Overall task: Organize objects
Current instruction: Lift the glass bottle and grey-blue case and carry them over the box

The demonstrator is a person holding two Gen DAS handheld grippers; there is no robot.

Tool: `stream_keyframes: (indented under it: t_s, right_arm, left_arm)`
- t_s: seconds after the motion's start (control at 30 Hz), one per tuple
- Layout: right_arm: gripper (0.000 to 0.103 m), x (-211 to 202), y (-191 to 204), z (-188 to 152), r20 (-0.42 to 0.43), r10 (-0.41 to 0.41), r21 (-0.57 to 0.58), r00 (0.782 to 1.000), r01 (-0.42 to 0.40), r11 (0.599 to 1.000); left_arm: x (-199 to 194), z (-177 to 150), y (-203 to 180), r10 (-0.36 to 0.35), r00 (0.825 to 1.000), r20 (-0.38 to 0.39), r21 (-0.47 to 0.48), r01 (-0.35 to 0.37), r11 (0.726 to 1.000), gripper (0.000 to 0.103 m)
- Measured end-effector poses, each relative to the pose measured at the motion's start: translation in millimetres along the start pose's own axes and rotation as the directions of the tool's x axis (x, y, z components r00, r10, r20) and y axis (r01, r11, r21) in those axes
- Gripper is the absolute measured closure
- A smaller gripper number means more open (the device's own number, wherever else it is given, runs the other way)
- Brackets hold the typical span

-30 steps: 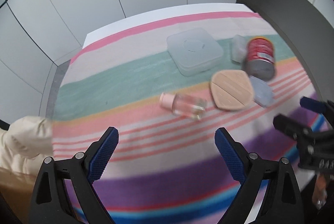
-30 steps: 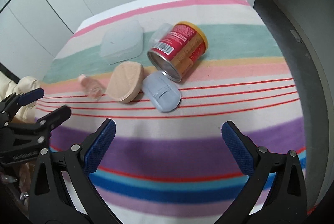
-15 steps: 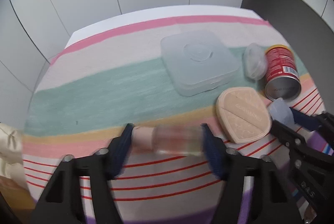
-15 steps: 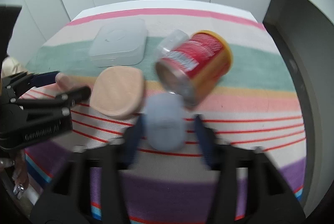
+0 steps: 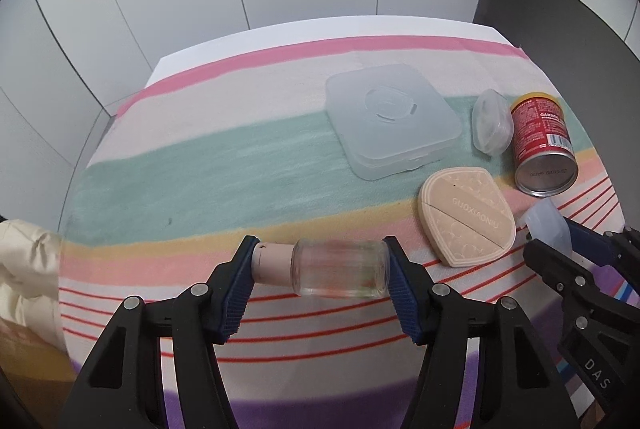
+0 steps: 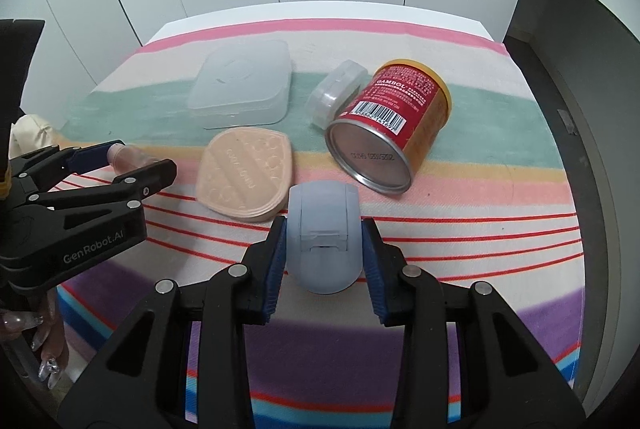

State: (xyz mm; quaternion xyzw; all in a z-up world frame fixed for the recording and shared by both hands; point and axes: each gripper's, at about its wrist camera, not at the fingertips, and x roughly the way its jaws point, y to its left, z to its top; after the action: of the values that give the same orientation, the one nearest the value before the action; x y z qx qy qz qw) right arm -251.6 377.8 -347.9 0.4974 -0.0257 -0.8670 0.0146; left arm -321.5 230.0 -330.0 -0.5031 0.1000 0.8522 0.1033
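My left gripper (image 5: 320, 271) is shut lengthwise on a small clear glass bottle (image 5: 340, 269) with a pink cap, one pad on the cap and the other on the base. My right gripper (image 6: 324, 253) is shut on a pale blue rounded case (image 6: 322, 235), which also shows at the right edge of the left wrist view as the blue case (image 5: 546, 225). A peach powder puff (image 6: 246, 175) lies between the two grippers on the striped cloth (image 6: 480, 229). From the right wrist view, the left gripper (image 6: 132, 161) sits at the far left.
A red can (image 6: 392, 127) lies on its side beyond the blue case, with a small clear lidded container (image 6: 336, 93) against it. A flat translucent box (image 6: 244, 85) rests further back. White wall panels stand behind the table. A cream fabric bundle (image 5: 24, 269) is at the left edge.
Both grippers came down and forward to the cloth and shut from wide open: the left onto the glass bottle, the right onto the blue case.
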Motion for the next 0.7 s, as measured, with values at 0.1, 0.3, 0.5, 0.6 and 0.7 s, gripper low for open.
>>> stream_keyframes:
  t_s: [0.1, 0.3, 0.5, 0.6, 0.7]
  right_arm:
    - [0.066, -11, 3, 4, 0.004, -0.002, 0.003, 1.000, 0.002, 1.000]
    - [0.066, -48, 3, 20, 0.041, -0.016, 0.005, 0.999, 0.016, 1.000]
    - [0.066, -99, 7, 47, 0.085, -0.024, -0.001, 0.996, 0.024, 1.000]
    - [0.066, -132, 9, 63, 0.115, -0.011, -0.015, 0.993, 0.013, 1.000]
    - [0.066, -161, 10, 75, 0.144, 0.009, -0.018, 0.990, -0.006, 1.000]
  left_arm:
    - [-9, 2, 2, 0.018, 1.000, 0.004, 0.006, -0.018, 1.000, 0.041]
    - [-44, 12, 11, 0.022, 1.000, 0.004, -0.030, -0.022, 0.999, 0.041]
    - [-90, 29, 18, 0.033, 0.999, 0.030, -0.054, -0.031, 0.998, 0.041]
    - [-122, 41, 22, 0.025, 0.998, 0.051, -0.069, -0.021, 0.997, 0.041]
    - [-154, 52, 21, 0.038, 0.996, 0.080, -0.066, -0.033, 0.997, 0.041]
